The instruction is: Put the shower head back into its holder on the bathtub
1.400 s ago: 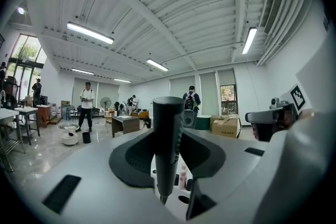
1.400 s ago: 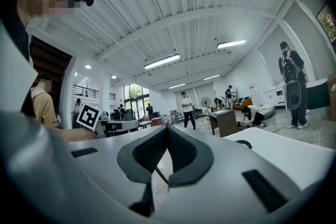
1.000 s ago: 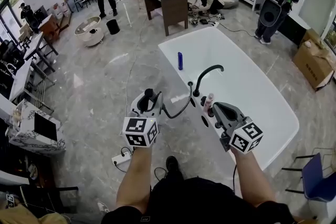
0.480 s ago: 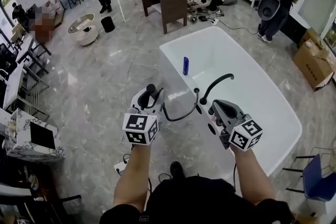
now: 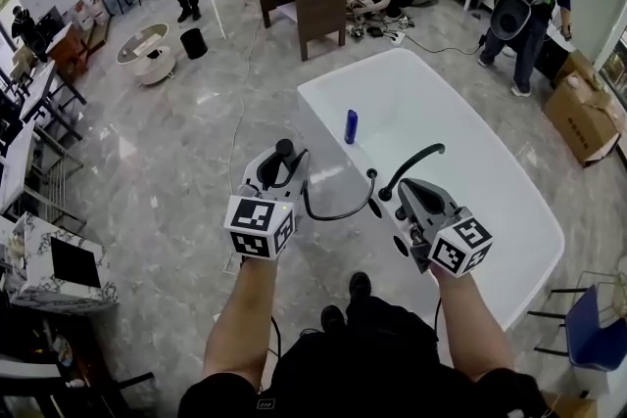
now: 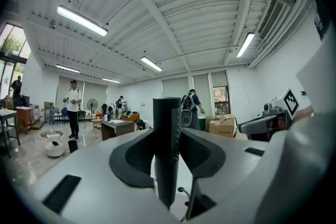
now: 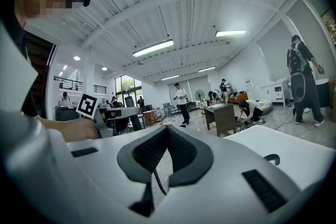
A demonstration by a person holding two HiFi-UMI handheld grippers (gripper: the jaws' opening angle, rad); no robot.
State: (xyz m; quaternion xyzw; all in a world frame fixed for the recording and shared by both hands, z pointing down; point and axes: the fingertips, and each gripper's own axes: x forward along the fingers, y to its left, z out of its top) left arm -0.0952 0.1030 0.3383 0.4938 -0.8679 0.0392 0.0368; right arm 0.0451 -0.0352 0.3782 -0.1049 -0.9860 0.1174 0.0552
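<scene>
Shower head [image 6: 167, 155] stood upright, gripped by the left tool [image 5: 277, 179] at centre frame, beside the bathtub [image 5: 470, 142] rim, likely oriented for reseating there. The right tool [image 5: 413, 198] was closed and empty.

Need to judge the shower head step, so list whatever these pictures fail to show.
Holder: head view; the right gripper covers that stretch of the bathtub rim.
Shower head spray face: left gripper view shows only its dark handle in the left gripper; the gripper's body hides the lower end.
Blue bottle label: head view; too small.
</scene>
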